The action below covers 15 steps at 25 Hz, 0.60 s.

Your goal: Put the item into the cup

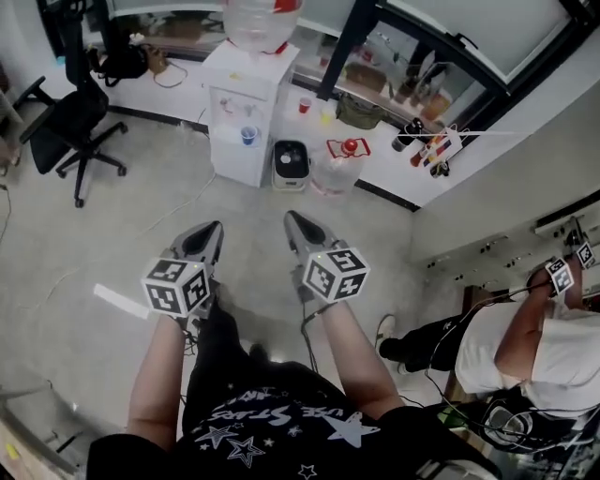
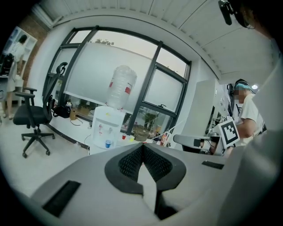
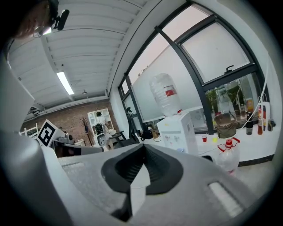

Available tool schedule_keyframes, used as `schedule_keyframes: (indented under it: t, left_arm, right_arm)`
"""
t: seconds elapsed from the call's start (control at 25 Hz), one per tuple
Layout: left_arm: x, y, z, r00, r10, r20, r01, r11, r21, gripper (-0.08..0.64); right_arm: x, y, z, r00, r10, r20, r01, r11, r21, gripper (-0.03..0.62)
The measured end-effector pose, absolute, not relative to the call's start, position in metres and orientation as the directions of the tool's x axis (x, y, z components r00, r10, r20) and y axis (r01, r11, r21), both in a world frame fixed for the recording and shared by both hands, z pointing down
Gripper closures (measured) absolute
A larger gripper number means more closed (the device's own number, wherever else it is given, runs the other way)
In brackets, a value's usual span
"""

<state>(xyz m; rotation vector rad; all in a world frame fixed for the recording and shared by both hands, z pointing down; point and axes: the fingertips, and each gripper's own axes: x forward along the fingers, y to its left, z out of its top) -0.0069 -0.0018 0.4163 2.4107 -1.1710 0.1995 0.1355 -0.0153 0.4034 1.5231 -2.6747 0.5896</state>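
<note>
Left gripper (image 1: 212, 229) and right gripper (image 1: 292, 218), both closed on nothing, hang over the floor (image 1: 103, 234) — no item near, progress unclear.

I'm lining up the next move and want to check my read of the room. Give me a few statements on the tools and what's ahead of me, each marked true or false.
1. The left tool is shut with nothing between its jaws. True.
2. The right tool grips a cup. False: its jaws are together on nothing.
3. A water dispenser stands ahead by the window, with a bottle on top. True.
4. The office chair stands to the right of the dispenser. False: in the head view the office chair is to its left.
5. A blue cup sits in the dispenser's front nook. True.
</note>
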Motion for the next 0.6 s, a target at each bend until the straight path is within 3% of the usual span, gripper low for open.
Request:
schedule_keyframes:
  t: [0.6]
  left_arm:
    - [-0.017, 0.074, 0.390, 0.564, -0.771, 0.298, -0.821, -0.484, 0.301, 0.555]
  right_arm:
    - [0.106, 0.056, 0.394, -0.636, -0.747, 0.192, -0.762, 0.568, -0.312, 0.592]
